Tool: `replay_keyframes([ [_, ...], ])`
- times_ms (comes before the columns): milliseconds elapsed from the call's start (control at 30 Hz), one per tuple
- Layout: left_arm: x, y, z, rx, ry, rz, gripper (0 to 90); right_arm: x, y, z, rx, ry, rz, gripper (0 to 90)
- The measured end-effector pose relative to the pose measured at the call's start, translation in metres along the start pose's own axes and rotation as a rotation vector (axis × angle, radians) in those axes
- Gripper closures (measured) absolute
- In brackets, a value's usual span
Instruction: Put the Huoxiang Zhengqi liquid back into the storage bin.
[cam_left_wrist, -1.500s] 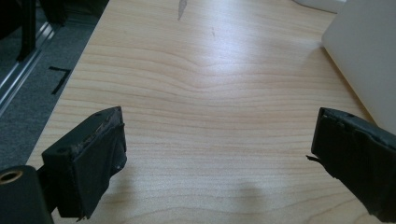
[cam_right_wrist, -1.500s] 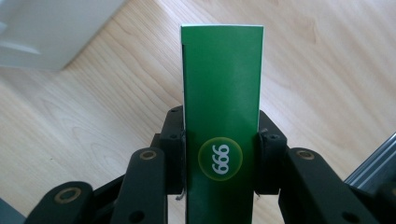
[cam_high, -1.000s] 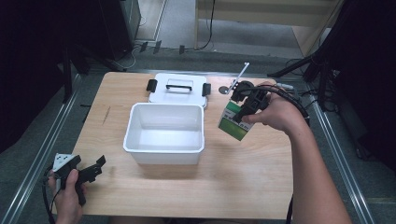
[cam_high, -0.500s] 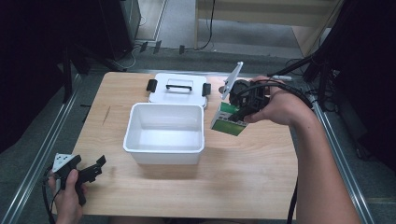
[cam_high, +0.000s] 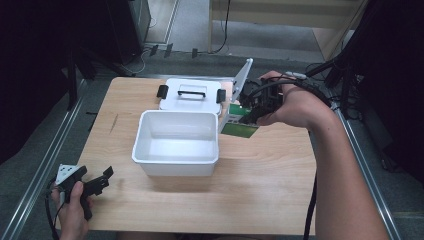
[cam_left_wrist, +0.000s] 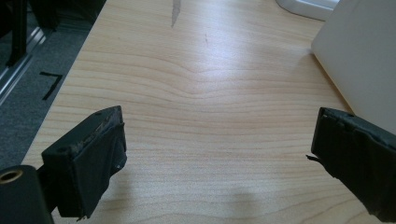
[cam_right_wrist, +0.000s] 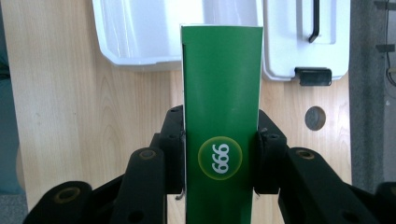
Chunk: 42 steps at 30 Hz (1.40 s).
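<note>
Tilting toward the bin, the flat green cardboard box (cam_right_wrist: 221, 126) with a round yellow-ringed "999" badge sits clamped between the jaws of our right gripper (cam_high: 256, 104), which press on its two long edges. A second ago we held it more upright and farther from the open white plastic storage bin (cam_high: 176, 143); now it leans over, its far end just beside the bin's right rim and low over the pale wooden table (cam_high: 260, 185). We judge the box is about to go into the bin, though it is still outside. Behind the bin lies its white lid with a black handle and black latches (cam_high: 192, 94). Our left gripper (cam_high: 95, 184) rests at the table's near left corner, jaws wide apart and holding nothing.
</note>
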<state>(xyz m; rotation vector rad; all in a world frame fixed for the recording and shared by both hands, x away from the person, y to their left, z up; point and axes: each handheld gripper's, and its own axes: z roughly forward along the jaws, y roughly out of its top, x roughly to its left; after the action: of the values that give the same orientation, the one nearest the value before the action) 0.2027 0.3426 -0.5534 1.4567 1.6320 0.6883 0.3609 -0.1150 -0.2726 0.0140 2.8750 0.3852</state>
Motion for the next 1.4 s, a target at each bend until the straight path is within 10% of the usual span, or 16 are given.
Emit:
replay_keyframes([
  [667, 0.001, 0.000, 0.000, 0.003, -0.002, -0.005, 4.0, 0.002, 0.051, -0.008, -0.036, 0.000, -0.045, 64.5],
  [1400, 0.002, 0.000, 0.000, -0.001, -0.006, -0.012, 3.9, -0.005, 0.096, 0.025, -0.052, 0.050, -0.040, 64.4],
])
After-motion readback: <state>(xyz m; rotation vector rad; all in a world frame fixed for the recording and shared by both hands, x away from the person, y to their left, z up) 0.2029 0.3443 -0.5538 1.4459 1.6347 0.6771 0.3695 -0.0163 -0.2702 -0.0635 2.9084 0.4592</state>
